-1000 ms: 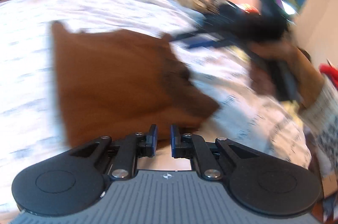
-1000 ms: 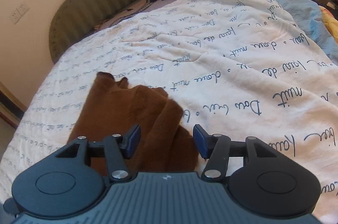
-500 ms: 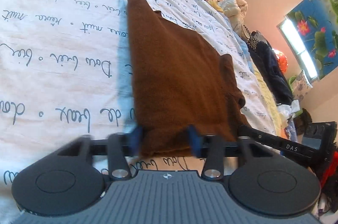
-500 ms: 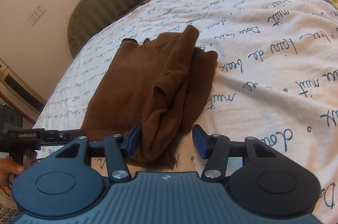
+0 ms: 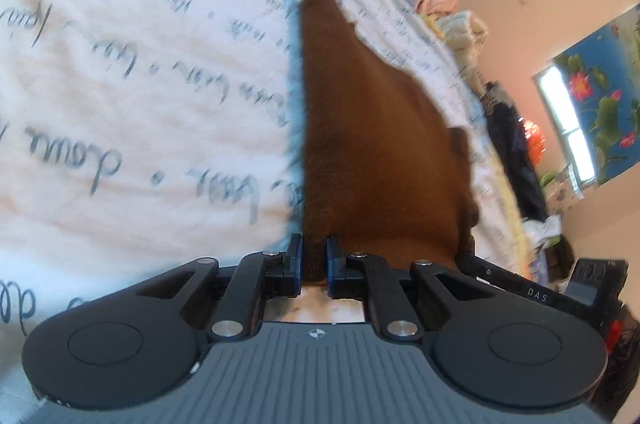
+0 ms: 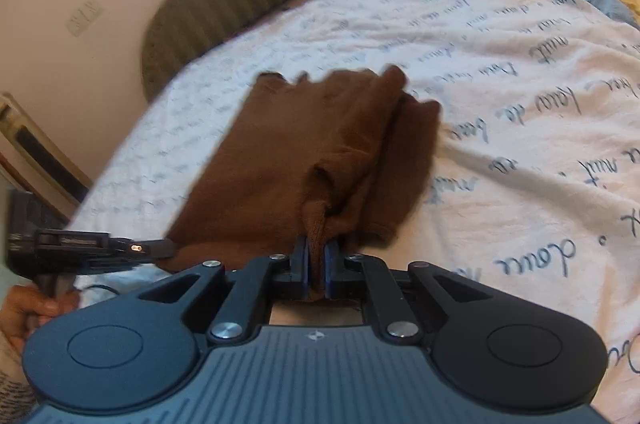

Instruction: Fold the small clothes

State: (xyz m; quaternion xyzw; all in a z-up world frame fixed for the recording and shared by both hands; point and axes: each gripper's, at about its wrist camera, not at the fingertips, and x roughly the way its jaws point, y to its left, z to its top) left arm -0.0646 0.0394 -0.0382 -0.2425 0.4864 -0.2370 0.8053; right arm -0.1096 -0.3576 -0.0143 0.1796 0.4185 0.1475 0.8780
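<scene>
Both pairs of fingers clamp my brown garment (image 6: 320, 151): left gripper (image 5: 313, 266) and right gripper (image 6: 316, 270) have just been closing on its 6 o'clock hem; creased cloth lies on the script-printed bedspread (image 6: 520, 103).

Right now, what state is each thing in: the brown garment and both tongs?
Brown garment: partly folded, lying on the bedspread, near edge pinched at two spots.
Left tongs: have been closing, pads on the garment's edge.
Right tongs: shut on a bunched fold of the garment.
</scene>
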